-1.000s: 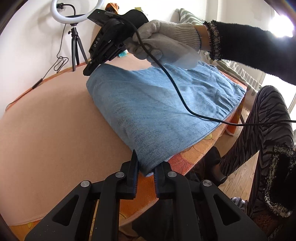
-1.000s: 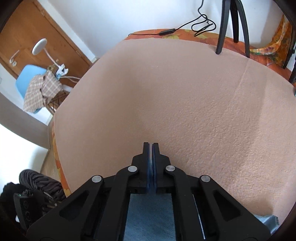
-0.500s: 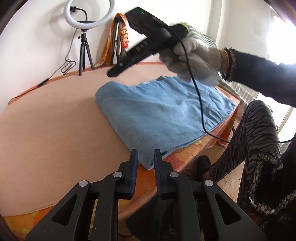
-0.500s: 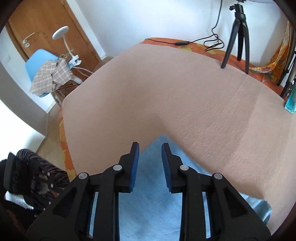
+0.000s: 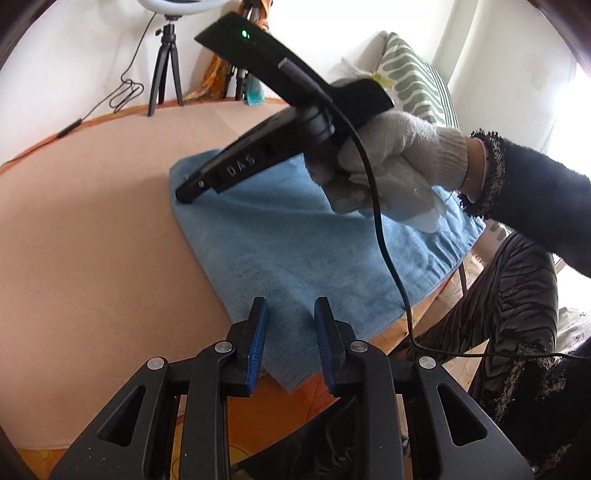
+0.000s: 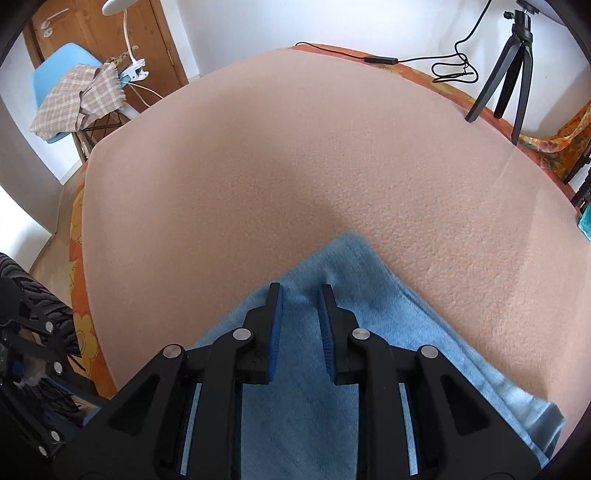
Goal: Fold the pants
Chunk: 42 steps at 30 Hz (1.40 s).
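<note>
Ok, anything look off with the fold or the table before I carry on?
One thing: the folded pants sit askew, their near corner hanging past the table edge over the orange cloth. Both the left gripper and right gripper are open above them.

Probably a home room, wooden door [image 6: 92, 33], draped chair [image 6: 62, 88], striped cushion [image 5: 413, 77]

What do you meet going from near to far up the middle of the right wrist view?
Right gripper → blue pants → pink table cover → black cable → white wall.
</note>
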### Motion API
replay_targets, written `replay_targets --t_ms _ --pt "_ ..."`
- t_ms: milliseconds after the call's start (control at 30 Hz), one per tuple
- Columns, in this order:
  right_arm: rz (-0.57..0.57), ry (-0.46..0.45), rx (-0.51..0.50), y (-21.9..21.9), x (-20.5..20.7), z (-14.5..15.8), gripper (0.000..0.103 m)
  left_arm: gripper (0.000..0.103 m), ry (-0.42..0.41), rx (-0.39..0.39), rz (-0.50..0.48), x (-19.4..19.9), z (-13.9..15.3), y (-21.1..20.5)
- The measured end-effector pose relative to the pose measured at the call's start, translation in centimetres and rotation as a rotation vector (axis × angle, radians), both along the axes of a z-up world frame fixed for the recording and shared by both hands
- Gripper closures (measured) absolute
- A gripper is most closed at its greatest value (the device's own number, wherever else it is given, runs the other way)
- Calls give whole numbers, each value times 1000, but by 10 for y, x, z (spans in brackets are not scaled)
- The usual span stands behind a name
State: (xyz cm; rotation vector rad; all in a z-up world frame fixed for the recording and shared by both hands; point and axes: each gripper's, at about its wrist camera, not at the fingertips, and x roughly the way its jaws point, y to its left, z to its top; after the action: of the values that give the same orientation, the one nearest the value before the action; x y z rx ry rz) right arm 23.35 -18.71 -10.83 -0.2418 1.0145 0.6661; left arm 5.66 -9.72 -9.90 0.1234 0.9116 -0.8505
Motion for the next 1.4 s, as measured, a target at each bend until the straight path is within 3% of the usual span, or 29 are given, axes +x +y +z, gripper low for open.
replay_targets --t_ms 67,233,433,467,600,700,833,1000,1333,1400 --pt "-19 17 28 0 8 -1 82 79 11 29 -15 -5 -9 1" --pt "-54 32 74 -6 30 -1 87 78 13 -6 -8 -11 -13 13" --pt "-239 45 110 -38 49 7 82 76 28 -32 9 -16 -6 24" --pt "-245 45 122 -41 43 13 80 73 31 -47 28 -16 -4 28" --pt "-255 63 128 -46 16 29 51 59 88 -162 119 -8 0 47" --pt "-248 94 133 -44 -3 36 49 53 128 -207 135 -2 0 49" --pt "-269 153 114 -38 -15 36 48 52 200 -248 158 7 -7 43" --pt "-334 252 56 -27 -16 27 47 52 230 -259 193 15 -10 39" --pt "-371 317 -28 2 -1 16 47 52 332 -327 219 20 -24 37" --pt "-374 312 -64 9 -1 14 47 52 314 -339 204 17 -20 34"
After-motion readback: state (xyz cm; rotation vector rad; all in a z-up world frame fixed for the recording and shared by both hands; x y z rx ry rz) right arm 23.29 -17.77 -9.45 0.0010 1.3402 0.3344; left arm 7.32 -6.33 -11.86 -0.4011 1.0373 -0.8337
